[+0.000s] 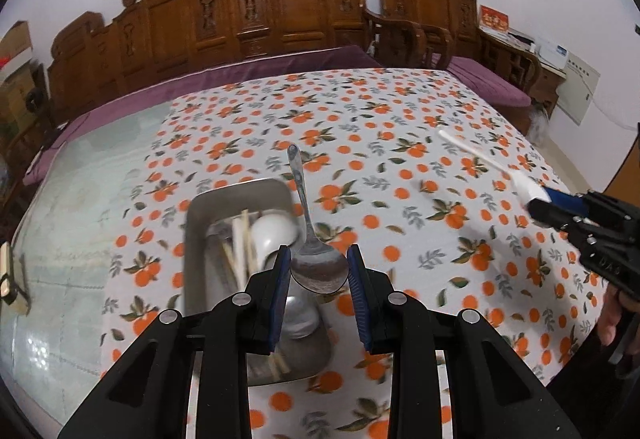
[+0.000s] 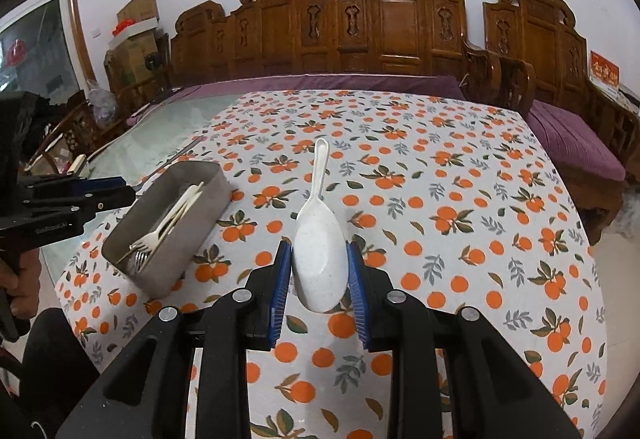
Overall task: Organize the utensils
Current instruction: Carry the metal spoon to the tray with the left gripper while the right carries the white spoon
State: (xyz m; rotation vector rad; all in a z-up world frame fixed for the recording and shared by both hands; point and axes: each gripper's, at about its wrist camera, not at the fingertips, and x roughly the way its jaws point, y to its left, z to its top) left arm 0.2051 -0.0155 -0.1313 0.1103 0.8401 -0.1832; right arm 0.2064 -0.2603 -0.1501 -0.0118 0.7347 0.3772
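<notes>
My left hand-held gripper (image 1: 319, 271) pinches the metal spoon (image 1: 316, 263) by its bowl over the steel tray (image 1: 200, 207); it could slip. My right hand-held gripper (image 2: 319, 271) clamps the white rice paddle (image 2: 320, 263) beside that tray, risking collision.

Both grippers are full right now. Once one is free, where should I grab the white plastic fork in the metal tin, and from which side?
Grip the fork by its handle, which leans up toward the tin's far rim. Come from above: the tines sit low at the near end among other utensils, walled in, so probably hard to reach.

Carved wooden bench (image 2: 396, 27) behind — purple cushion (image 2: 576, 147), cardboard boxes (image 2: 136, 35) left.
</notes>
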